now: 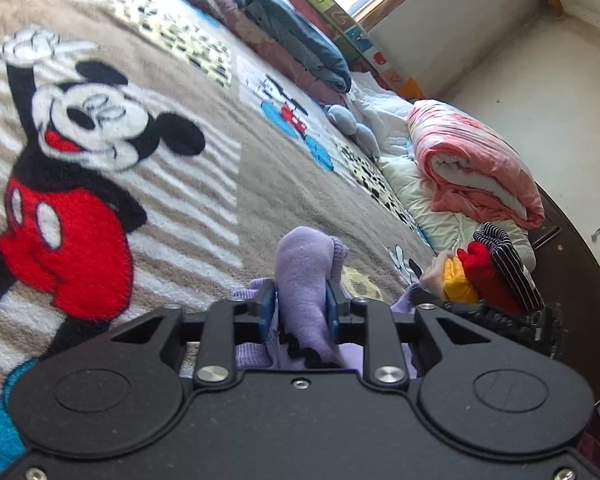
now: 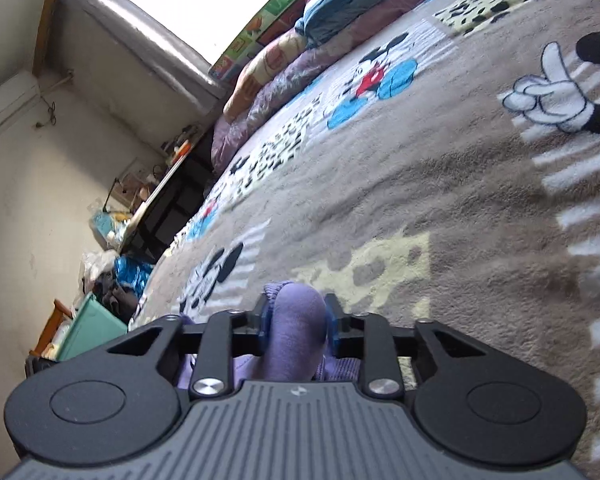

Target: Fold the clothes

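In the left wrist view, the left gripper (image 1: pixel 302 312) has its blue-padded fingers (image 1: pixel 267 312) narrowly parted, with a bunched fold of the purple garment (image 1: pixel 304 280) filling the gap and touching both pads, just above the cartoon blanket (image 1: pixel 180 200) on the bed. Folded clothes (image 1: pixel 488 276) sit at the right. In the right wrist view, the right gripper (image 2: pixel 298 322) likewise pinches a rounded purple fold between slightly spread fingers (image 2: pixel 332 320).

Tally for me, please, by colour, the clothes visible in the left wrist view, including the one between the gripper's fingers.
Purple garment: 1
Red garment: 1
Yellow garment: 1
Striped garment: 1
Pale garment: 1
Total: 5
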The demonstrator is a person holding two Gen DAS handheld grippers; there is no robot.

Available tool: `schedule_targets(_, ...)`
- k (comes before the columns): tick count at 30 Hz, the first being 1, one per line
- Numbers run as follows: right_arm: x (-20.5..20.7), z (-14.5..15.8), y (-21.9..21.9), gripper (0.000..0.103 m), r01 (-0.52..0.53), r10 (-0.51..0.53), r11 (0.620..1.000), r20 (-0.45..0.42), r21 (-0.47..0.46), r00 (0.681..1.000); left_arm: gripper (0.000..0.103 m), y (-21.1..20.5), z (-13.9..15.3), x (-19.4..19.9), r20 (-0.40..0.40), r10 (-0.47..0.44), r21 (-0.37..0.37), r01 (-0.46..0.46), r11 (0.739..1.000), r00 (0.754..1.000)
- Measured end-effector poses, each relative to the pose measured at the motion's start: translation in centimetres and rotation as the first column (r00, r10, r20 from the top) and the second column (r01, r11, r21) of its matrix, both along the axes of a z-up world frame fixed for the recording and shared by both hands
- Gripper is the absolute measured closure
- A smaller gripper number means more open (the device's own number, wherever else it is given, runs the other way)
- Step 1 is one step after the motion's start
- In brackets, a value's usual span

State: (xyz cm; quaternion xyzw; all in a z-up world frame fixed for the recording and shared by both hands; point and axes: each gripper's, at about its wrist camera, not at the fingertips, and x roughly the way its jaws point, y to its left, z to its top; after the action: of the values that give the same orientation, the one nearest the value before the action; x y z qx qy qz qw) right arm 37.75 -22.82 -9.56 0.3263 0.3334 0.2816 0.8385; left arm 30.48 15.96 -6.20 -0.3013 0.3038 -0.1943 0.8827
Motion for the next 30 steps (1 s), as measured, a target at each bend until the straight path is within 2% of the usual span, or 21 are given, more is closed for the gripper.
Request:
schedule_targets(1,-0.2,0.2,-0.1,0.06,0.006,-0.006,1.0,0.008,-0.002,1.0,0.066,0.0,0.7,-0.7,0.022,0.01,0.022,-0.011,1.0,1.0)
schedule_targets(2,-0.8,1.1,-0.2,0.059,0.014,-0.012,0.999,0.039,-0.031,0.999,0.064,0.0,1.4,-1.3,0.044,0.02,0.044,-0.022,0.999,0.999)
schedule_targets(6,-4.0,4.9,-0.4,0.058,0.062,-0.029,0.983,0.191,-0.173,0.981,0.064,-0.1,4.2,-4.3,0.139,0.048,0.125,-0.066,0.99,0.989)
schedule_targets(9,-7.4,7.2,-0.3,0.053,0.087,-0.005,0.962,0.304,-0.257,0.953,0.06,-1.7,5.8,-6.9,0.224,-0.003,0.222,-0.048,0.974,0.975)
schedule_targets(11,-9.8,8.4,0.3,0.053,0.08,0.051,0.943,0.378,-0.322,0.924,0.059,-3.5,6.3,-8.6,0.278,-0.072,0.306,-0.017,0.952,0.958)
schedule_targets(14,-13.1,8.9,2.0,0.053,0.034,0.175,0.906,0.448,-0.422,0.877,0.059,-6.4,6.2,-10.2,0.319,-0.183,0.438,0.027,0.899,0.93)
schedule_targets(16,-14.8,8.4,3.5,0.054,0.003,0.259,0.871,0.466,-0.491,0.846,0.058,-7.8,5.3,-10.4,0.326,-0.226,0.496,0.037,0.867,0.918)
schedule_targets(18,-15.7,7.3,4.8,0.056,-0.029,0.316,0.845,0.453,-0.534,0.834,0.057,-9.0,4.3,-10.4,0.326,-0.26,0.55,0.041,0.834,0.909)
schedule_targets(20,-16.0,6.2,6.0,0.056,-0.05,0.358,0.817,0.438,-0.574,0.825,0.057,-9.6,2.7,-10.0,0.302,-0.273,0.598,0.042,0.8,0.913)
schedule_targets(21,-16.1,5.8,6.5,0.057,-0.053,0.367,0.81,0.432,-0.585,0.824,0.056,-9.7,2.0,-9.8,0.297,-0.272,0.608,0.038,0.793,0.915)
schedule_targets(27,-15.0,2.9,6.7,0.055,-0.05,0.338,0.814,0.401,-0.579,0.851,0.055,-10.0,-1.2,-8.8,0.29,-0.264,0.631,0.024,0.776,0.92)
schedule_targets(30,-14.7,1.5,6.4,0.055,-0.045,0.317,0.834,0.41,-0.551,0.855,0.053,-9.6,-1.9,-8.2,0.286,-0.262,0.61,0.035,0.792,0.922)
